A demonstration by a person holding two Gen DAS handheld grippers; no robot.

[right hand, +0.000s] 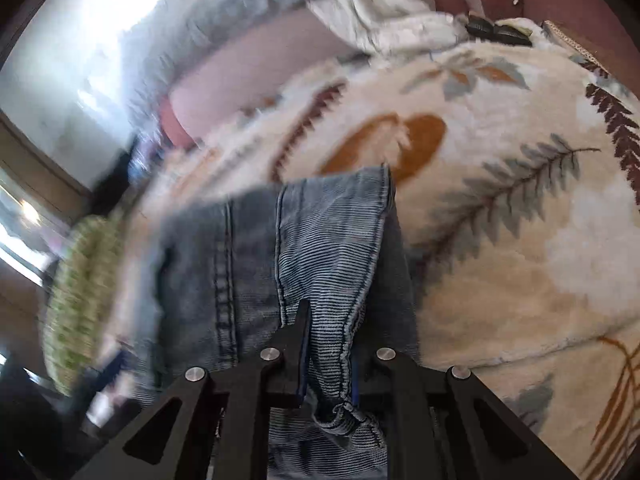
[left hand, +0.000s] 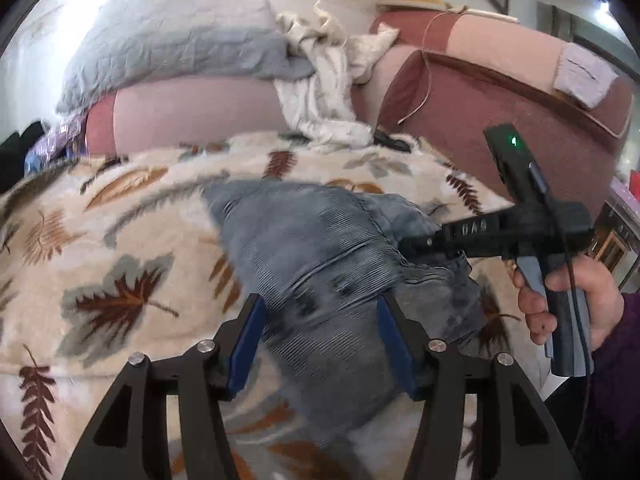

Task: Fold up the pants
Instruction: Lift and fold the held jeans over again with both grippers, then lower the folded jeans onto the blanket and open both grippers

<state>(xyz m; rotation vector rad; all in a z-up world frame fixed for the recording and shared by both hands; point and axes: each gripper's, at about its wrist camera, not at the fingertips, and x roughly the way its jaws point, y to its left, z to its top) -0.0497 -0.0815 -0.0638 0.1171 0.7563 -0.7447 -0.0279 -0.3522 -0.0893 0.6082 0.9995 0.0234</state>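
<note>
- The pants (left hand: pixel 320 248), blue ribbed denim, lie bunched on a leaf-patterned blanket (left hand: pixel 120 240) that covers the seat of a sofa (left hand: pixel 500 92); they sit near the blanket's middle, with creases running across them.
- The left hand-held gripper (left hand: pixel 318 344) hovers just over the near part of the pants with its blue pads (left hand: pixel 244 344) spread apart; fabric shows between them, but the pads do not press on it, so it grips nothing.
- The right hand-held gripper (right hand: pixel 328 360) is clamped on a hemmed edge of the pants (right hand: pixel 320 248); the cloth bunches between its nearly closed jaws and hangs below them in a small roll. In the left wrist view, a hand (left hand: pixel 568 304) holds this tool at the right edge of the pants.
- Risk, as I judge it: only one side is pinched, so lifting now could drag the pants into a twisted heap rather than a clean fold.
- The right grip seems to take just a thin hem; a sharp pull could let it slip out.
- The plush blanket may ride up with the denim if the left pads close too deep.
- Loose white cloth (left hand: pixel 320 92) lies farther back, well apart from the pants, so snagging it looks unlikely.
</note>
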